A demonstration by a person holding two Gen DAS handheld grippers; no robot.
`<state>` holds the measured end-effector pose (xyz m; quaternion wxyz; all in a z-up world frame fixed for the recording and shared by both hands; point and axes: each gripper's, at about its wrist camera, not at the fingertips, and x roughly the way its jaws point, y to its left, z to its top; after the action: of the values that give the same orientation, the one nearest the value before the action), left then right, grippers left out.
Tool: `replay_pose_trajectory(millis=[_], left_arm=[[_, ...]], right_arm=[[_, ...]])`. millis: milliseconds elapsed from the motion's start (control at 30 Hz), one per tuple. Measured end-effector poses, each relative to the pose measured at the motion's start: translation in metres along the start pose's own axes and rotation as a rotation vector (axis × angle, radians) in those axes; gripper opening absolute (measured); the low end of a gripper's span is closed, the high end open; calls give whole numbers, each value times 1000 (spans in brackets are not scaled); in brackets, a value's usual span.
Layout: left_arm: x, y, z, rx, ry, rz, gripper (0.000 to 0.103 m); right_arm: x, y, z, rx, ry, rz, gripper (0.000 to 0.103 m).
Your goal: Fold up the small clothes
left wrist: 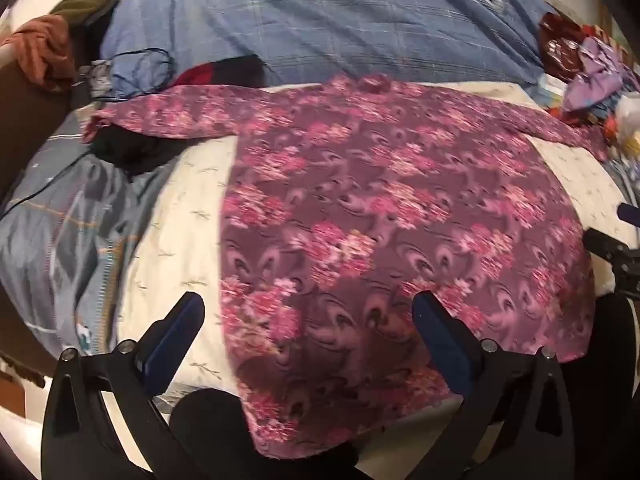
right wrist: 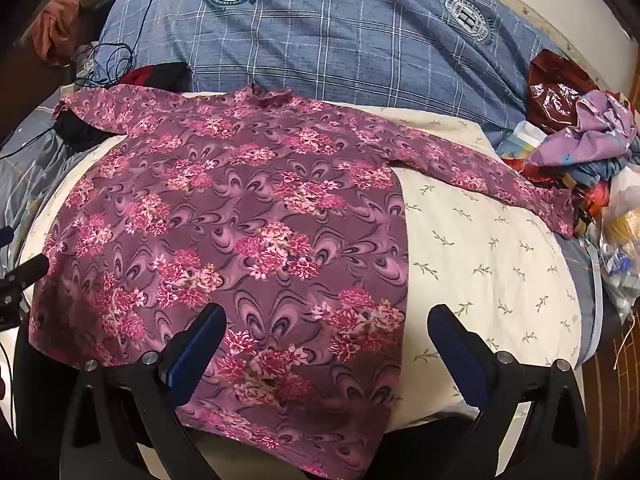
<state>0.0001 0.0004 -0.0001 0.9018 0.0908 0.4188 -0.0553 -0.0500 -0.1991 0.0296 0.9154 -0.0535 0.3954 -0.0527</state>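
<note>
A purple long-sleeved top with pink flowers point(left wrist: 380, 208) point(right wrist: 240, 220) lies spread flat on a cream sheet point(left wrist: 180, 220) point(right wrist: 480, 248), both sleeves stretched out sideways and the collar at the far side. My left gripper point(left wrist: 308, 308) hovers open above the hem on the garment's left half, nothing between its blue pads. My right gripper point(right wrist: 328, 320) is open too, above the hem near the garment's right edge. Each view catches a black part of the other gripper at its side edge point(left wrist: 616, 252) point(right wrist: 20, 280).
A blue checked quilt point(left wrist: 320, 28) point(right wrist: 340, 48) is bunched behind the top. A heap of purple and coloured clothes and bags point(right wrist: 580, 148) sits at the right edge. Grey bedding point(left wrist: 60, 232), a black cloth point(left wrist: 128, 152) and thin cables point(right wrist: 112, 56) lie at the left.
</note>
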Motion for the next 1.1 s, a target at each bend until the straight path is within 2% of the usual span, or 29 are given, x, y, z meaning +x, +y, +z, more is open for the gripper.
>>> replay_pose_trajectory(millis=[100, 133, 367, 633, 1100], left_arm=[[-2, 0, -1, 8, -6, 3, 103], [-5, -11, -3, 40, -16, 19, 103], [-7, -11, -11, 19, -26, -32, 103], [-16, -13, -16, 32, -35, -40, 103], [-31, -19, -26, 50, -62, -82, 103]], right_arm=[[0, 0, 0, -4, 12, -2, 102], [1, 0, 1, -5, 17, -1, 102], [-9, -31, 2, 43, 7, -3, 102], [-19, -37, -10, 83, -26, -13, 102], [-38, -34, -18, 63, -58, -24, 102]])
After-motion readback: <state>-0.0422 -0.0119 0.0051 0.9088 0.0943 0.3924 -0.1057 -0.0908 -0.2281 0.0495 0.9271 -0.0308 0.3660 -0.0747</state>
